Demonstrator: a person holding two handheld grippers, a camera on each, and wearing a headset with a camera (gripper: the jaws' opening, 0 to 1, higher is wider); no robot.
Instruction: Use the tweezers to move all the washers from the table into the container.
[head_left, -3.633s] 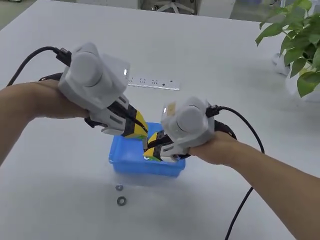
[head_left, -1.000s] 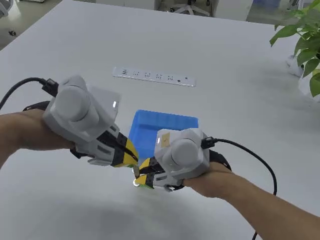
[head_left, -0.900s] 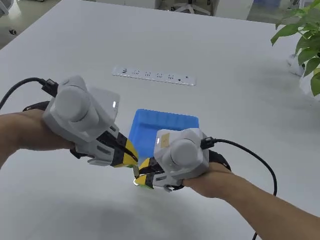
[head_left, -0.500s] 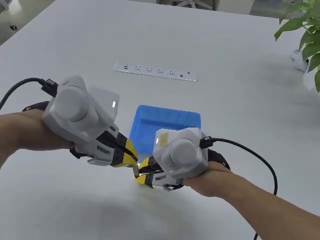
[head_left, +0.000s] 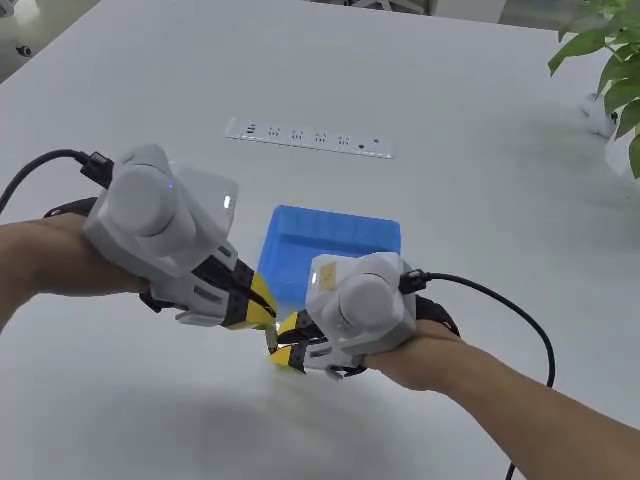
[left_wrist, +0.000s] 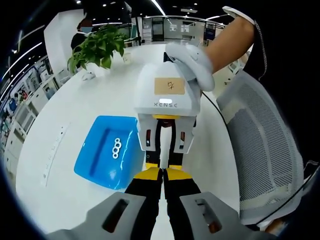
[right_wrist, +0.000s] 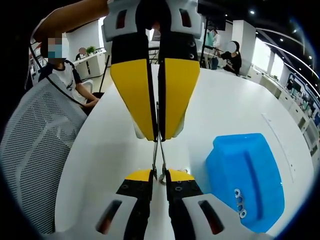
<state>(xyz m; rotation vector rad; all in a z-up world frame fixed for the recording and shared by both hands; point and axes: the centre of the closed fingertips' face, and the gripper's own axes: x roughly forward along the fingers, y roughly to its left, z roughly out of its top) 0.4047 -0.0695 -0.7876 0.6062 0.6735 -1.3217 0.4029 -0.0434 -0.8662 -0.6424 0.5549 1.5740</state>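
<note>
- A short row of washers (left_wrist: 116, 148) lies on the floor of the blue container (left_wrist: 95, 167), at the left of the left gripper view. They also show at the lower right of the right gripper view. Their exact count is hard to read.
- The tweezers (right_wrist: 158, 150) run as two thin metal arms down the middle of the right gripper view. The tips end low in the frame, and it is too small to tell whether a washer sits between them.
- The left gripper (right_wrist: 156, 136) comes in from the top of that view, its yellow jaws closed on the upper part of the tweezers.
- The right gripper (right_wrist: 159, 176) rises from the bottom, its jaws drawn in narrow on either side of the tweezers' lower end and seeming to press on the arms.
- In the head view the two grippers meet tip to tip at lower centre, just in front of the container. Their bodies hide the tweezers and the container's near edge.
- A power strip (head_left: 310, 140) lies on the white table (head_left: 480, 200) beyond the container.
- Plant leaves (head_left: 610, 70) are cut off at the upper right edge.
</note>
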